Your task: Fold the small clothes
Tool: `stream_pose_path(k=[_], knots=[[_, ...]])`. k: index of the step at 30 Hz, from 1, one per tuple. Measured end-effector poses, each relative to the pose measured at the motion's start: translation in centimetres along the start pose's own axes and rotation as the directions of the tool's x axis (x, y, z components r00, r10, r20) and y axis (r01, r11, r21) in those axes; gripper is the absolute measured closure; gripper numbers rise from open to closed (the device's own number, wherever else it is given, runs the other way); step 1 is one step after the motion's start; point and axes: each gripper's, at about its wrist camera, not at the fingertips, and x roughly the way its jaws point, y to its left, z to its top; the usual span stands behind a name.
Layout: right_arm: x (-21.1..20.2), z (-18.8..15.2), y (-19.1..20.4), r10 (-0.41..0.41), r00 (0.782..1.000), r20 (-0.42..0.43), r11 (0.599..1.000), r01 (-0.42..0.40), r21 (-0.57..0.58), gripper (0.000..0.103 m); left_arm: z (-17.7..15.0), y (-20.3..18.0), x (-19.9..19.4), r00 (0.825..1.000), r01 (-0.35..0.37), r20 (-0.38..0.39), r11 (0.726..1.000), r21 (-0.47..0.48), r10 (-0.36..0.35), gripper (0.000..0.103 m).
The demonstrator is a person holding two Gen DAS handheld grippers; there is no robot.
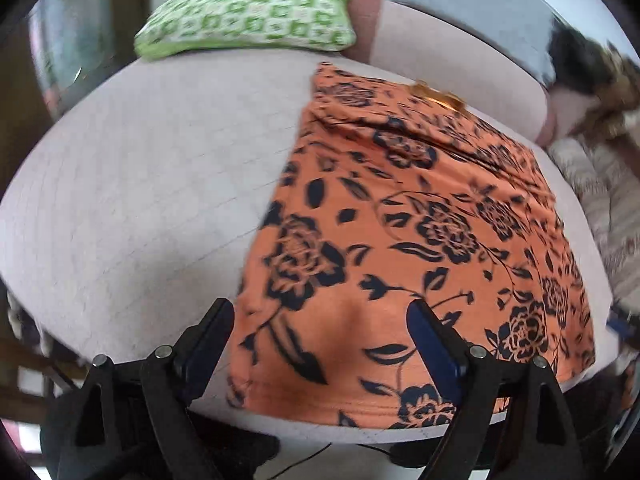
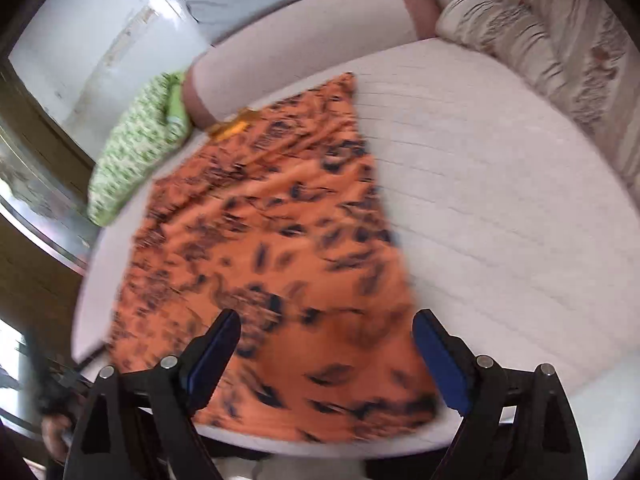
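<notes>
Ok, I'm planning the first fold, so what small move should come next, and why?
Probably lower both claws to the near hem and pinch it. The orange floral garment lies spread flat on the bed, and the left claw and right claw both hover open above its near edge, holding nothing.

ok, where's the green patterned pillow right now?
The green patterned pillow lies at the far edge of the white mattress, left of the orange floral garment in both wrist views, beside the pinkish bolster.
</notes>
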Motion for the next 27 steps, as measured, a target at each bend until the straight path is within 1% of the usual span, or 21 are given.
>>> stream_pose_path(k=[2, 4, 5, 6, 7, 8, 10, 11, 13, 15, 16, 17, 18, 19, 20, 21, 22, 23, 24, 25, 27], knots=[[0.3, -0.6, -1.7, -0.036, 0.998, -0.042, 0.999, 0.037, 0.011, 0.013, -0.5, 1.1, 0.8, 0.999, -0.015, -0.041, 0.999, -0.040, 0.013, 0.015], [1.2, -1.2, -3.1, -0.016, 0.995, -0.096, 0.998, 0.022, 0.060, 0.014, -1.1, 1.9, 2.2, 0.993, -0.022, -0.121, 0.997, -0.073, 0.013, 0.016], [1.7, -1.5, -3.4, 0.007, 0.993, -0.120, 0.997, 0.002, 0.074, 0.015, -1.2, 1.8, 2.3, 0.993, -0.031, -0.119, 0.998, -0.057, 0.024, 0.019], [2.3, -1.9, -3.6, 0.029, 0.989, -0.145, 0.996, -0.017, 0.085, 0.024, -1.3, 1.5, 2.2, 0.992, -0.051, -0.118, 0.998, -0.027, 0.047, 0.022], [2.8, -2.2, -3.7, 0.041, 0.985, -0.169, 0.995, -0.026, 0.094, 0.030, -1.4, 1.1, 1.9, 0.991, -0.069, -0.117, 0.998, 0.003, 0.069, 0.040], [2.8, -2.5, -3.5, 0.026, 0.987, -0.159, 0.997, -0.013, 0.079, 0.036, -1.4, 1.0, 1.7, 0.991, -0.076, -0.111, 0.997, 0.020, 0.078, 0.064], [2.4, -2.6, -3.4, 0.059, 0.985, -0.162, 0.995, -0.046, 0.085, 0.087, -1.1, 1.2, 1.2, 0.993, -0.018, -0.114, 1.000, 0.018, 0.020, 0.095], [2.2, -2.5, -3.7, 0.091, 0.983, -0.159, 0.992, -0.075, 0.105, 0.087, -0.9, 1.3, 0.9, 0.994, 0.000, -0.109, 1.000, 0.001, 0.000, 0.095], [1.7, -2.4, -4.1, 0.105, 0.983, -0.151, 0.989, -0.088, 0.118, 0.087, -1.1, 1.4, 0.7, 0.996, -0.012, -0.094, 1.000, 0.002, 0.012, 0.094], [1.9, -2.6, -3.9, 0.098, 0.981, -0.167, 0.991, -0.082, 0.104, 0.085, -1.6, 1.4, 1.5, 0.992, -0.036, -0.117, 0.999, 0.003, 0.036, 0.082], [2.5, -2.8, -4.0, 0.077, 0.979, -0.189, 0.993, -0.057, 0.106, 0.083, -1.6, 1.1, 1.6, 0.994, -0.023, -0.109, 1.000, 0.002, 0.023, 0.071], [2.8, -2.7, -3.8, 0.067, 0.980, -0.186, 0.993, -0.047, 0.112, 0.083, -1.8, 1.0, 1.7, 0.994, 0.001, -0.105, 1.000, 0.015, 0.001, 0.056], [2.9, -2.8, -4.0, 0.075, 0.981, -0.177, 0.991, -0.053, 0.124, 0.081, -2.0, 0.6, 1.8, 0.994, 0.004, -0.110, 1.000, 0.030, 0.000, 0.050], [2.9, -2.8, -4.1, 0.081, 0.981, -0.175, 0.989, -0.058, 0.134, 0.081, -2.2, 0.2, 1.9, 0.993, -0.011, -0.113, 0.999, 0.052, 0.017, 0.049], [3.0, -2.9, -4.2, 0.091, 0.981, -0.171, 0.987, -0.067, 0.144, 0.081, -2.4, -0.2, 2.0, 0.993, -0.034, -0.109, 0.996, 0.079, 0.042, 0.056], [3.1, -2.9, -4.5, 0.107, 0.980, -0.168, 0.984, -0.081, 0.156, 0.081, -2.5, -0.3, 2.0, 0.993, -0.045, -0.106, 0.994, 0.095, 0.055, 0.068], [3.0, -2.8, -4.9, 0.132, 0.977, -0.166, 0.979, -0.102, 0.174, 0.086, -2.3, -0.3, 2.1, 0.993, -0.033, -0.108, 0.995, 0.099, 0.044, 0.093], [3.0, -2.8, -5.3, 0.163, 0.973, -0.165, 0.971, -0.128, 0.202, 0.093, -2.1, 0.1, 2.0, 0.992, 0.013, -0.123, 0.997, 0.073, -0.004, 0.093], [2.8, -2.7, -5.6, 0.194, 0.968, -0.157, 0.962, -0.157, 0.222, 0.095, -1.8, 0.5, 1.6, 0.992, 0.035, -0.122, 0.998, 0.046, -0.029, 0.094], [2.3, -2.4, -5.8, 0.216, 0.967, -0.136, 0.956, -0.181, 0.232, 0.096, -1.5, 0.7, 1.1, 0.993, 0.043, -0.111, 0.998, 0.039, -0.038, 0.094], [0.6, -1.7, -5.8, 0.241, 0.967, -0.082, 0.945, -0.214, 0.248, 0.096, -0.7, 1.3, -1.9, 0.995, 0.089, -0.042, 0.996, -0.002, -0.089, 0.094]])
